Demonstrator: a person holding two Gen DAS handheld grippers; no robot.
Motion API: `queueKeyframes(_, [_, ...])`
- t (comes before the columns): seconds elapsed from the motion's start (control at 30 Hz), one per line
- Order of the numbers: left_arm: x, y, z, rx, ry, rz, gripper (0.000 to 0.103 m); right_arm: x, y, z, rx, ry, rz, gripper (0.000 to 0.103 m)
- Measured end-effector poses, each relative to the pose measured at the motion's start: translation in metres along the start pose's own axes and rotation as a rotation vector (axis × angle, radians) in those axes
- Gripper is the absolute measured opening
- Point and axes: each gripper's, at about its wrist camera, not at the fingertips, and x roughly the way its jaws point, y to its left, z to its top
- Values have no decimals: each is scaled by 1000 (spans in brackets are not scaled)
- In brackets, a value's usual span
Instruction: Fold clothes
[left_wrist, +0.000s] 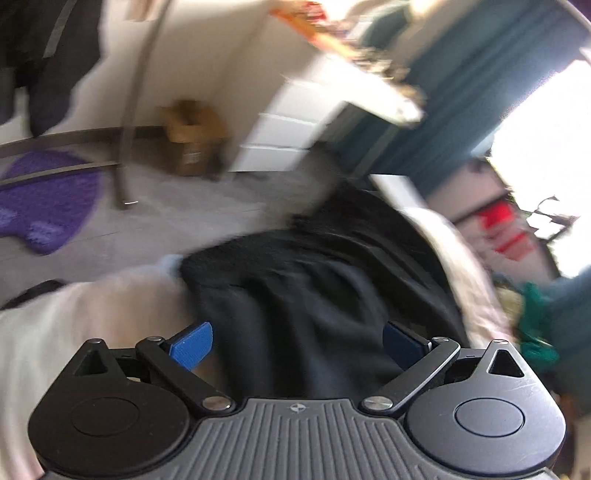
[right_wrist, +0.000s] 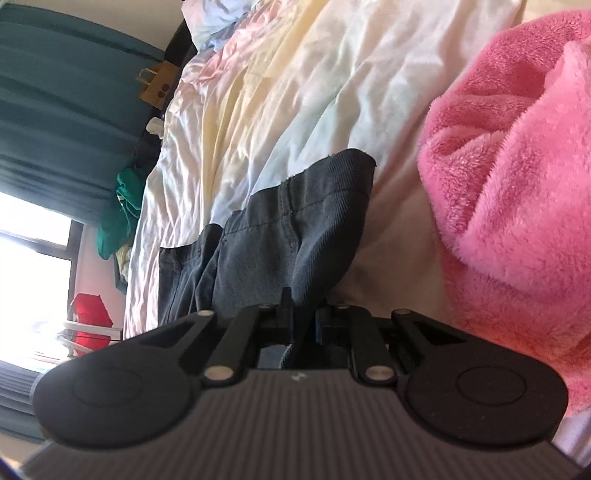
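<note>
The right tongs (right_wrist: 301, 325) are clenched on a fold of the dark grey garment (right_wrist: 280, 229), which lies on the bed's pale rumpled sheet (right_wrist: 280, 92) beside a pink fleece blanket (right_wrist: 517, 177). The left tongs (left_wrist: 297, 345) hang released over the same dark cloth (left_wrist: 314, 295). No writing or label can be read.

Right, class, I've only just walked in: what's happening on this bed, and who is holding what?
A person is folding clothes on a bed with a handheld gripper in each hand. The right gripper is shut on a fold of the dark grey garment, lifting it off the pale bedsheet beside a pink fleece blanket. The left gripper is open, holding nothing, over the dark cloth; that view is motion-blurred.
</note>
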Motion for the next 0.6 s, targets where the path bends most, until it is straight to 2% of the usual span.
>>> queueKeyframes(0.07, [15, 15, 4, -67, 61, 16, 100, -1, 1, -2, -15, 2, -12, 15])
queueKeyframes(0.17, [36, 33, 7, -182, 169, -1, 93, -1, 1, -1, -22, 4, -24, 16])
queueKeyframes(0.23, [43, 40, 8, -236, 192, -13, 93, 0, -1, -1, -9, 8, -29, 16])
queueKeyframes(0.43, [60, 41, 5, -269, 234, -87, 90, 11, -9, 0, 41, 35, -60, 22])
queueKeyframes(0.53, [67, 41, -3, -334, 253, -109, 74, 11, -10, -1, 47, 25, -37, 22])
queueKeyframes(0.6, [71, 35, -7, -326, 268, -130, 58, 8, -7, -3, 35, 11, -17, 20])
